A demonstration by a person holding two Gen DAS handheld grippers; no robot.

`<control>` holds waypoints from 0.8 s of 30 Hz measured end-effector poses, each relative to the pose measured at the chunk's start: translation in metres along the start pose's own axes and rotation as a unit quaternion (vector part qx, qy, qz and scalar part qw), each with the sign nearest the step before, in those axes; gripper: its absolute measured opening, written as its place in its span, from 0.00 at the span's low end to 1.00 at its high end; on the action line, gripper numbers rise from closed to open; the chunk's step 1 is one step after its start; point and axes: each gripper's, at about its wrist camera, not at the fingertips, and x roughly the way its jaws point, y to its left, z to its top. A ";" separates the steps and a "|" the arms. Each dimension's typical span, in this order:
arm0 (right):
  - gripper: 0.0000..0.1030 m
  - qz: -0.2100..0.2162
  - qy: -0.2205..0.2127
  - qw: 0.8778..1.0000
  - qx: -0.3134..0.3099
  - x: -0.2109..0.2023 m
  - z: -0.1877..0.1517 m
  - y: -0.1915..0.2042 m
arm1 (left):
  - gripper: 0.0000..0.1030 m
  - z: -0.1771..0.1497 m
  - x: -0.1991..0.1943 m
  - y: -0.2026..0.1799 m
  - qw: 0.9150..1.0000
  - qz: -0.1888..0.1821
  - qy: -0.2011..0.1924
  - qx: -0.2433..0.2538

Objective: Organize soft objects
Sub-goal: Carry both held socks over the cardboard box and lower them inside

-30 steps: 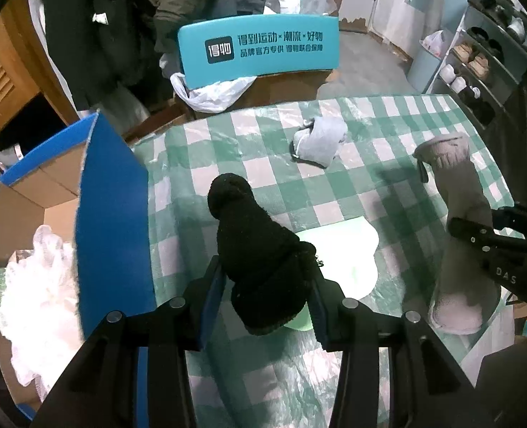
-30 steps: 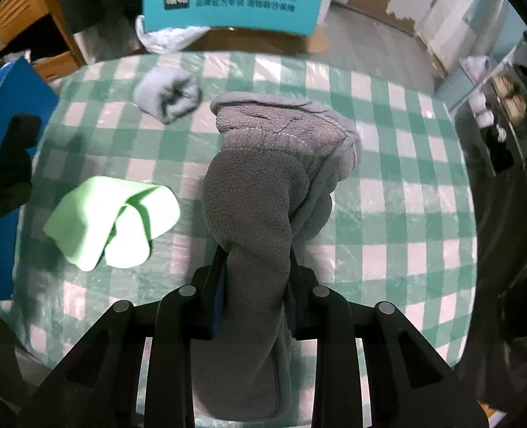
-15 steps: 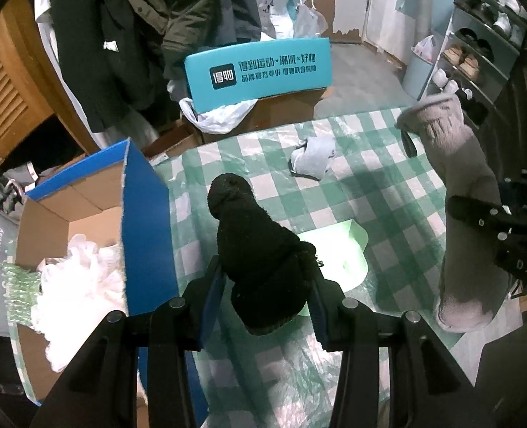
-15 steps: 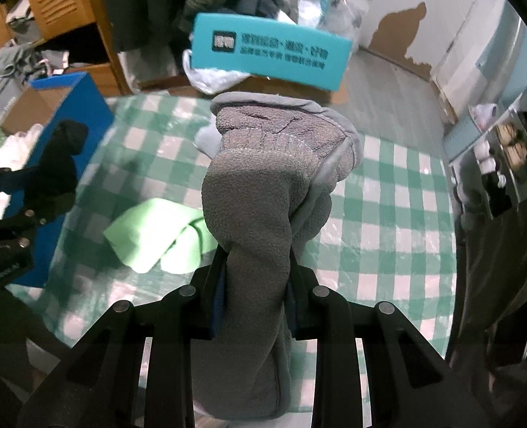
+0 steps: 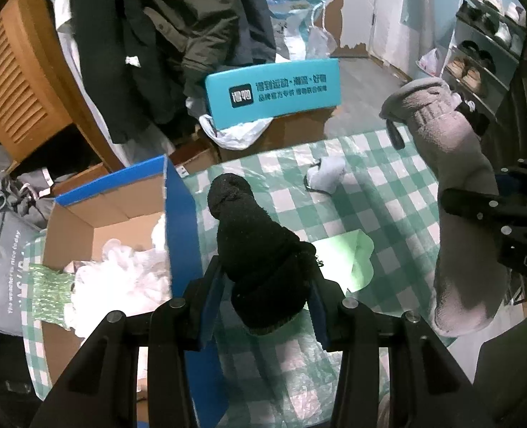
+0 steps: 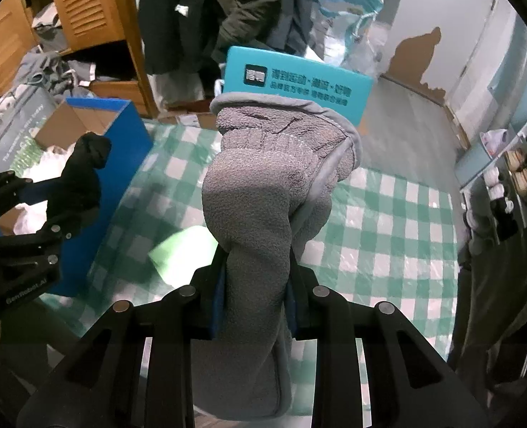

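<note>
Left tool (image 5: 267, 287) clenched on black sock (image 5: 259, 249), right tool (image 6: 254, 285) on grey sock (image 6: 267, 192); keep grips firm, carry over blue box (image 5: 177, 210) rim

Dark coats (image 5: 177, 35), shoe rack (image 5: 484, 53), teal sign (image 5: 274, 94)
</note>
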 end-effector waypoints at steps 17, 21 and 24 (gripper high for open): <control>0.25 0.042 -0.017 0.998 -0.034 -0.002 0.040 0.056 | 0.43 -0.003 -0.022 0.068 0.998 0.019 -0.018 -0.061; 0.25 0.052 -0.017 0.998 -0.044 0.001 0.051 0.072 | 0.43 -0.008 -0.025 0.088 0.996 0.026 -0.019 -0.077; 0.25 0.061 -0.018 0.997 -0.051 0.003 0.059 0.085 | 0.43 -0.012 -0.027 0.103 0.995 0.032 -0.020 -0.088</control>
